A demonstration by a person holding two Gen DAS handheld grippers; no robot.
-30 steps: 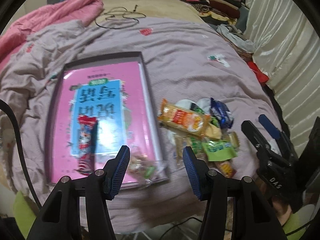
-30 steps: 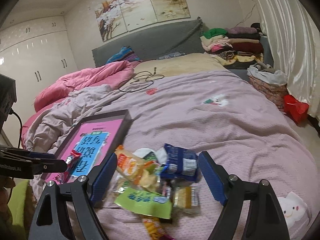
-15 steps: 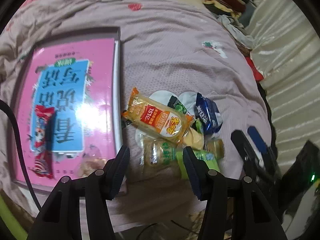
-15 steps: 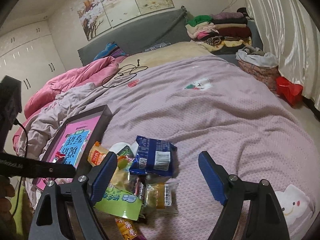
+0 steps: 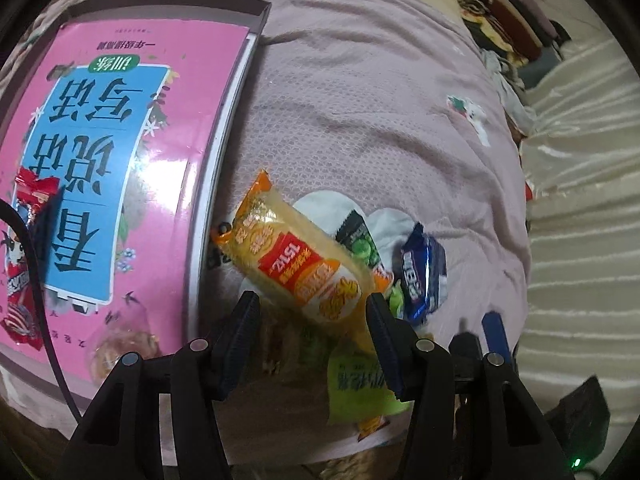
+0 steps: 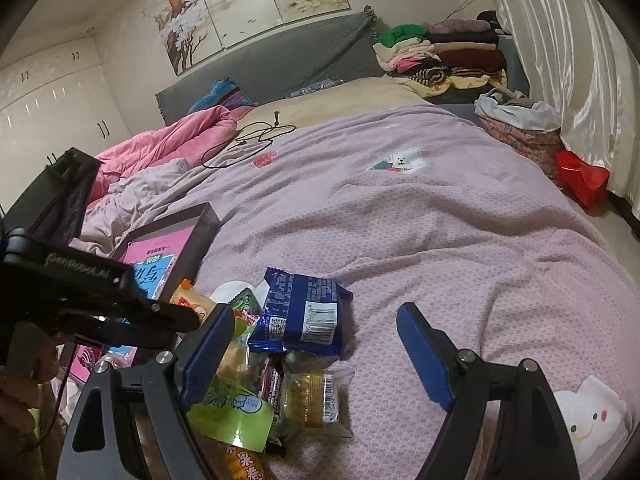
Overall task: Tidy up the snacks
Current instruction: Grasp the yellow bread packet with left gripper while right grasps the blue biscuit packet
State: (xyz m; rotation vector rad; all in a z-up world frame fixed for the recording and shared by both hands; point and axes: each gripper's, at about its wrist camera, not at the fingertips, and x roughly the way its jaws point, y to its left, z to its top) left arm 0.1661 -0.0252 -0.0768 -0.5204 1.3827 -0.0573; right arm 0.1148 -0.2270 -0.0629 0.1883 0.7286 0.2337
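A pile of snack packets lies on the purple bedspread. In the left wrist view my left gripper (image 5: 312, 320) is open, low over the orange-yellow packet (image 5: 296, 256), its fingers on either side of the packet's near end. A blue packet (image 5: 422, 270) and a light green packet (image 5: 360, 388) lie beside it. The grey box (image 5: 224, 128) with a pink and blue book in it holds a red packet (image 5: 28, 248). In the right wrist view my right gripper (image 6: 316, 344) is open and empty above the blue packet (image 6: 300, 312), with the left gripper (image 6: 140, 316) at the left.
A black cable (image 6: 248, 144) lies on the bed further back. Folded clothes (image 6: 440, 52) are stacked at the head of the bed. A pink duvet (image 6: 168, 148) lies at the left. Curtains (image 6: 568, 60) and a red bag (image 6: 580, 176) are at the right.
My left gripper has moved right and down from over the box to over the snack pile, closing in on the orange-yellow packet. My right gripper has shifted slightly; both stay open.
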